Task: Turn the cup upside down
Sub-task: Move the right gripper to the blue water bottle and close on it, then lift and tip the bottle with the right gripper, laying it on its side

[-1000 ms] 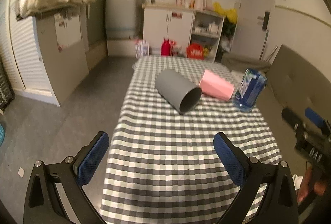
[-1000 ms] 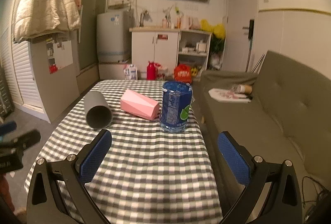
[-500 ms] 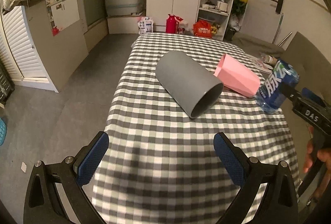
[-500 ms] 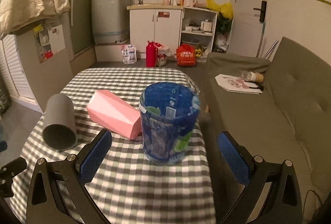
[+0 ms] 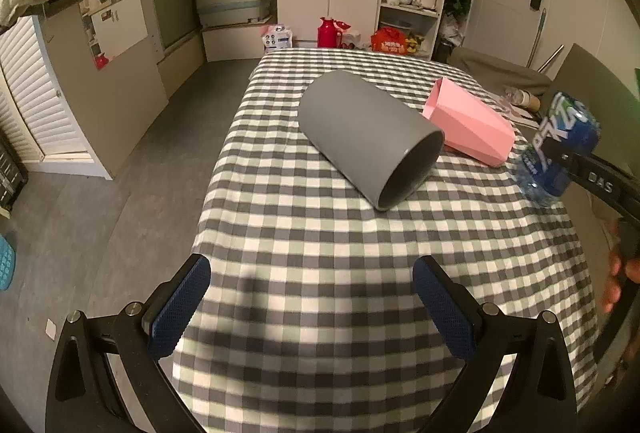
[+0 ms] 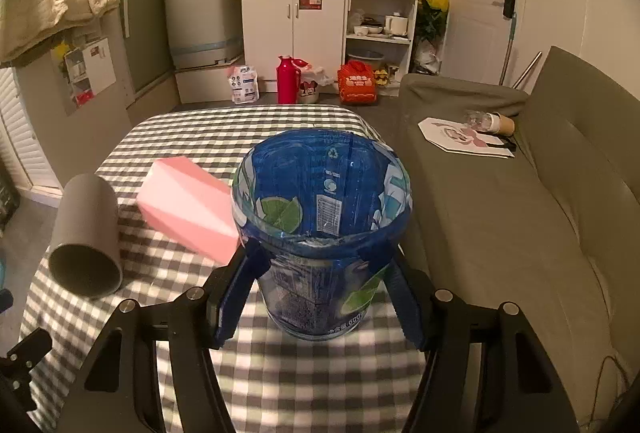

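A blue clear plastic cup (image 6: 320,233) made from a cut bottle stands upright, mouth up, on the checked table (image 6: 224,373). My right gripper (image 6: 320,285) is shut on its sides just below the rim. In the left wrist view the blue cup (image 5: 560,149) is at the table's right edge with the right gripper's finger across it. My left gripper (image 5: 312,309) is open and empty over the near part of the table (image 5: 340,313).
A grey cup (image 5: 368,137) (image 6: 86,237) lies on its side with its mouth toward me. A pink faceted cup (image 5: 468,129) (image 6: 188,211) lies on its side beside it. A grey sofa (image 6: 520,213) runs along the table's right.
My right gripper moved forward to the blue cup and closed on it. My left gripper moved forward over the table and stayed open.
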The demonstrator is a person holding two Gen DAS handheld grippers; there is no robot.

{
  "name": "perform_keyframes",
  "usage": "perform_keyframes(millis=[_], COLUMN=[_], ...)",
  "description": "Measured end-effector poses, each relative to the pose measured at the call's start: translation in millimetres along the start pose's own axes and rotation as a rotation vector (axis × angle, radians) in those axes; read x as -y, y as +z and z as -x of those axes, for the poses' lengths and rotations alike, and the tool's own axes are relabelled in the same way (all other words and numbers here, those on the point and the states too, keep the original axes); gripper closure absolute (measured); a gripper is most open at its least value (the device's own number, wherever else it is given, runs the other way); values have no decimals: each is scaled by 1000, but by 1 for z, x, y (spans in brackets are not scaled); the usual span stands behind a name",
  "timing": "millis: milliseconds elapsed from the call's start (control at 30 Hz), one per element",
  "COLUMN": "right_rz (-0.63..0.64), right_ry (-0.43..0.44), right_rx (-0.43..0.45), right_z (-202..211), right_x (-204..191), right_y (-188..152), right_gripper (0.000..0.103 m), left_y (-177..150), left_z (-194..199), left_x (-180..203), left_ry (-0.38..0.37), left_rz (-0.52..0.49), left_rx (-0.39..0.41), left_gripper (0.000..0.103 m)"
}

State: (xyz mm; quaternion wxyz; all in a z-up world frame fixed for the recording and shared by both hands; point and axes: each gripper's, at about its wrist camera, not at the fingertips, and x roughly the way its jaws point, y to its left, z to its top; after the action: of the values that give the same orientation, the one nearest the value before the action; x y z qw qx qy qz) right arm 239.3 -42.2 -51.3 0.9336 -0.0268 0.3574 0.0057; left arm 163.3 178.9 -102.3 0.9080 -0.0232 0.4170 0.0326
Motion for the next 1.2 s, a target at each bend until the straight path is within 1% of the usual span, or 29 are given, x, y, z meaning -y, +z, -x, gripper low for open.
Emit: perform_keyframes(millis=[100, 200, 300, 467, 533, 600, 667, 767, 833, 900, 1033, 1200], right_rz=[5, 3, 21, 73, 82, 86, 85, 42, 11, -24, -57, -81], right_ry=[7, 32, 81, 160, 221, 253, 251, 264, 248, 253, 267, 271], right_rx=[-12, -35, -82, -168, -217, -253, -282, -318, -320, -302, -301, -310], right_z=[23, 58, 95, 151, 163, 165, 159, 140, 126, 116, 95, 74], right_x=[-1, -7, -20, -59, -75, -87, -97, -99, -100, -94, -95, -97], right_y=[-5, -16, -33, -71, -85, -95, -101, -99, -99, -91, -77, -71], right_gripper=[40, 40, 40, 40, 40, 40, 40, 40, 40, 40, 40, 40], left_y=[-5, -9, -15, -27, -34, -40, -46, -52, -54, -56, -58, -56], left_z=[15, 37, 58, 89, 97, 100, 100, 97, 96, 93, 80, 66], left_x=[-2, -4, -9, -19, -26, -33, -43, -57, -62, -65, -66, -55], left_ry=[-4, 3, 0, -7, -15, -17, -9, 16, 49, 67, 41, 18], left_rz=[0, -10, -1, 0, 10, 28, 50, 63, 40, 24, 23, 3], left_rx=[13, 44, 73, 111, 115, 111, 97, 93, 108, 115, 87, 50], left_gripper=[0, 0, 0, 0, 0, 0, 0, 0, 0, 0, 0, 0])
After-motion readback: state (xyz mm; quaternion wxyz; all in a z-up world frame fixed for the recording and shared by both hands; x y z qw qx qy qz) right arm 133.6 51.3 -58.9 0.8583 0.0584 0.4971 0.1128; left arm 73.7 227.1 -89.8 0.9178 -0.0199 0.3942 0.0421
